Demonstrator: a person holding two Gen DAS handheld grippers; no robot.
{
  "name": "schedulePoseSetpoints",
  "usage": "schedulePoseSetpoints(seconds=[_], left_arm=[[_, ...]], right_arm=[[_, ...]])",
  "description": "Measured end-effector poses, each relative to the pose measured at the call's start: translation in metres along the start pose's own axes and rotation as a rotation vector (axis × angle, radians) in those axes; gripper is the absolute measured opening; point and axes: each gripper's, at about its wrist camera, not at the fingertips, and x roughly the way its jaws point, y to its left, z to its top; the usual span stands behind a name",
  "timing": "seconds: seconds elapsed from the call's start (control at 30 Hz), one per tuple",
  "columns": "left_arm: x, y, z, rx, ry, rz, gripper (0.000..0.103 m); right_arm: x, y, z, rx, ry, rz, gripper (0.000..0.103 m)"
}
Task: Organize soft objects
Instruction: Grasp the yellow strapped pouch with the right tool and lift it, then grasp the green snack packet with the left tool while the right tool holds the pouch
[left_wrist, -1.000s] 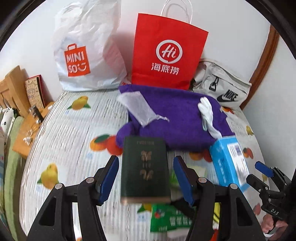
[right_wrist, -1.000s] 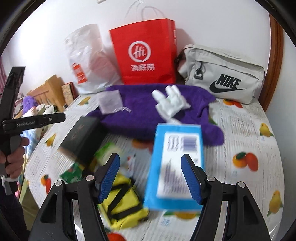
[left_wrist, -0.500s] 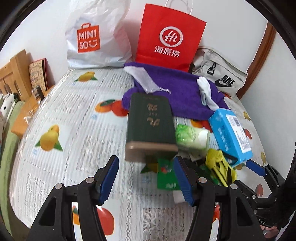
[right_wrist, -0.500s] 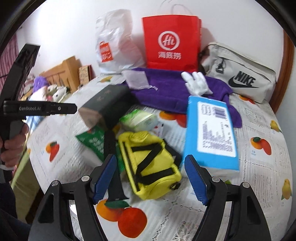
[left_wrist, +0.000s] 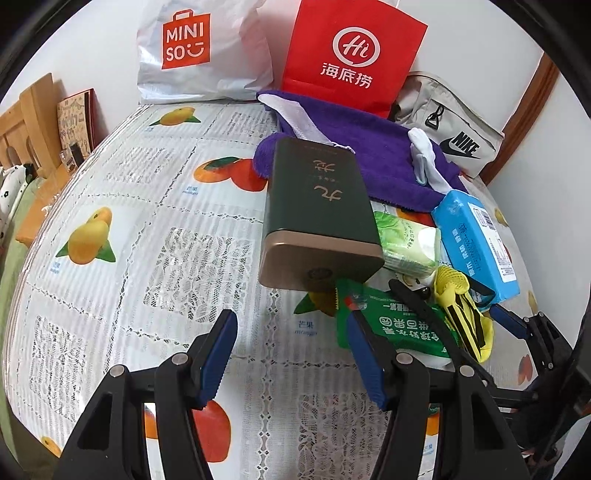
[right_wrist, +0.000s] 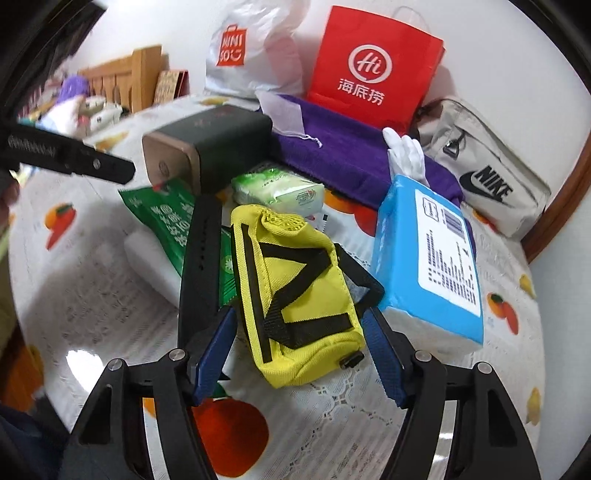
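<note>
**Yellow pouch framed between open fingers**

Yellow fabric pouch with black webbing straps (right_wrist: 295, 291) lies on the fruit-printed plastic tablecloth (left_wrist: 122, 258), near the middle of a loose pile. The right gripper (right_wrist: 299, 354) has its blue-padded fingers spread wide on either side of the pouch's near end, holding nothing; it looks lined up to pinch this soft item first. The left gripper (left_wrist: 291, 354) is likewise wide open and empty, hovering over bare cloth to the left of the pile, probably kept clear. Just right of the pouch sits a light blue soft tissue pack with a printed label (right_wrist: 428, 266); farther off lie a green-and-white wipes packet (right_wrist: 280, 190), a purple towel (right_wrist: 354, 155) and a white glove (right_wrist: 406, 155). A dark green tin with a gold end (left_wrist: 317, 218) leans on the pile's left side.
</note>
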Motion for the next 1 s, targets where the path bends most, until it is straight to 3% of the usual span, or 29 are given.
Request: schedulePoseSetpoints(seconds=[0.1, 0.27, 0.57, 0.9, 0.93, 1.0], left_arm=[[0.001, 0.001, -0.001, 0.002, 0.004, -0.005, 0.059], [0.003, -0.004, -0.004, 0.022, 0.009, -0.022, 0.059], [0.010, -0.015, -0.010, 0.036, 0.017, -0.074, 0.062], [0.023, -0.016, -0.007, 0.003, 0.008, -0.184, 0.063], [0.025, -0.017, -0.007, 0.000, 0.004, -0.200, 0.059], [0.028, -0.018, -0.006, 0.002, 0.003, -0.221, 0.044]], right_arm=[[0.005, 0.003, 0.002, -0.007, 0.005, -0.011, 0.062], [-0.001, 0.001, 0.002, 0.025, -0.013, 0.026, 0.020], [-0.031, -0.008, -0.013, 0.105, -0.052, 0.094, 0.014], [-0.048, -0.034, -0.042, 0.205, -0.040, 0.075, 0.013], [-0.046, -0.038, -0.045, 0.217, -0.033, 0.071, 0.013], [-0.044, -0.044, -0.049, 0.239, -0.025, 0.081, 0.013]])
